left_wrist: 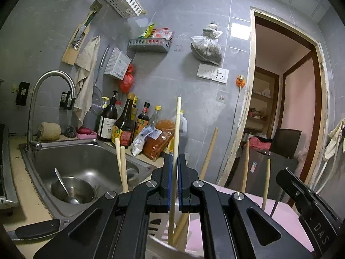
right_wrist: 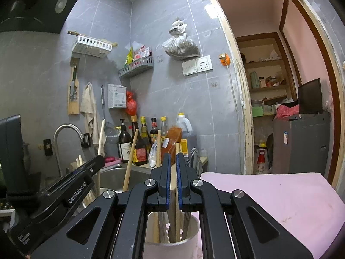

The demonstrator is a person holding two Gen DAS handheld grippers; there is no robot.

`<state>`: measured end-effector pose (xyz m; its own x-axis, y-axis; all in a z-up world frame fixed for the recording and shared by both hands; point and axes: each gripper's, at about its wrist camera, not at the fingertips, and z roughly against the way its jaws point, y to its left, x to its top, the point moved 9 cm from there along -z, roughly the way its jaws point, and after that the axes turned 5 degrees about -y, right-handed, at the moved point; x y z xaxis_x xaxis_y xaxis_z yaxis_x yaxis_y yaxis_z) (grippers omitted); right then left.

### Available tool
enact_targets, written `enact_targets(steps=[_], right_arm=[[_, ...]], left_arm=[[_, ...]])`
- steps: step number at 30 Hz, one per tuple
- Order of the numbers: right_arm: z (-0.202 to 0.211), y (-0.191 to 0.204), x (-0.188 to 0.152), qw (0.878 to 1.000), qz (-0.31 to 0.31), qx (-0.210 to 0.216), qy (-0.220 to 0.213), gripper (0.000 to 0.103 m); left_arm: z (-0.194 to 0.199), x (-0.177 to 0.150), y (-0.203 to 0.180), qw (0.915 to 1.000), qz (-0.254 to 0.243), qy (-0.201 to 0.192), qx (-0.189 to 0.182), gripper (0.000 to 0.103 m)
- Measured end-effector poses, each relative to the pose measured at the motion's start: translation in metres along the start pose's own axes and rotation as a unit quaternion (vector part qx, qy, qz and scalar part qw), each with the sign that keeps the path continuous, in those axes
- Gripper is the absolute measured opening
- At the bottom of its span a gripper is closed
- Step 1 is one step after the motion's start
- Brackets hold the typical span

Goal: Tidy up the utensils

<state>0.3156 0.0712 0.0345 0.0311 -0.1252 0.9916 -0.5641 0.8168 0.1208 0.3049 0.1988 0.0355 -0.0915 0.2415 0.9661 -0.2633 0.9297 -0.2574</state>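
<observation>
left wrist: left tongs [left_wrist: 174, 168] nearly closed, pinching an upright wooden chopstick [left_wrist: 177, 129].

Stainless steel sink [left_wrist: 90, 161] holds round steel bowl [left_wrist: 72, 188]. Curved chrome faucet [left_wrist: 51, 79] behind it. Dark sauce bottles [left_wrist: 125, 123] line grey tiled wall [left_wrist: 183, 82]. White slotted wall basket [left_wrist: 121, 0] above.

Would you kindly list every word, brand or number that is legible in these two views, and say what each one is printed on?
"GenRobot.AI": white print on the side of the left gripper, in the right wrist view.
"DAS": partial white letters on the right gripper's body, in the left wrist view; the rest is cut off.
Sauce bottle labels, the white wall box and the blue sticker on the grey cabinet: too small or blurred to read.
</observation>
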Motion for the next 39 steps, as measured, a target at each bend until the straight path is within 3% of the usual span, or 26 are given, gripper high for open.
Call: enact_targets(steps=[16,23,27,30,32,39], right_arm=[[0.008,-0.004,-0.002,1.0,-0.007,-0.005,0.008,0.007],[0.017,-0.013,-0.002,1.0,-0.008,-0.016,0.01,0.017],[0.022,-0.018,-0.001,1.0,-0.008,-0.024,0.013,0.017],[0.025,-0.022,-0.001,0.999,-0.009,-0.029,0.015,0.017],[0.029,-0.025,-0.001,0.999,-0.01,-0.034,0.016,0.018],[0.04,-0.039,0.001,0.998,-0.012,-0.051,0.018,0.022]], left_arm=[[0.01,-0.018,-0.002,0.9982,0.015,0.055,-0.018,0.004],[0.013,-0.019,-0.006,0.9969,0.014,0.074,-0.023,0.005],[0.013,-0.022,-0.007,0.9962,0.013,0.083,-0.023,0.005],[0.016,-0.023,-0.01,0.9957,0.013,0.088,-0.027,0.014],[0.019,-0.022,-0.012,0.9956,0.016,0.087,-0.032,0.025],[0.027,-0.018,-0.022,0.9947,0.015,0.091,-0.045,0.029]])
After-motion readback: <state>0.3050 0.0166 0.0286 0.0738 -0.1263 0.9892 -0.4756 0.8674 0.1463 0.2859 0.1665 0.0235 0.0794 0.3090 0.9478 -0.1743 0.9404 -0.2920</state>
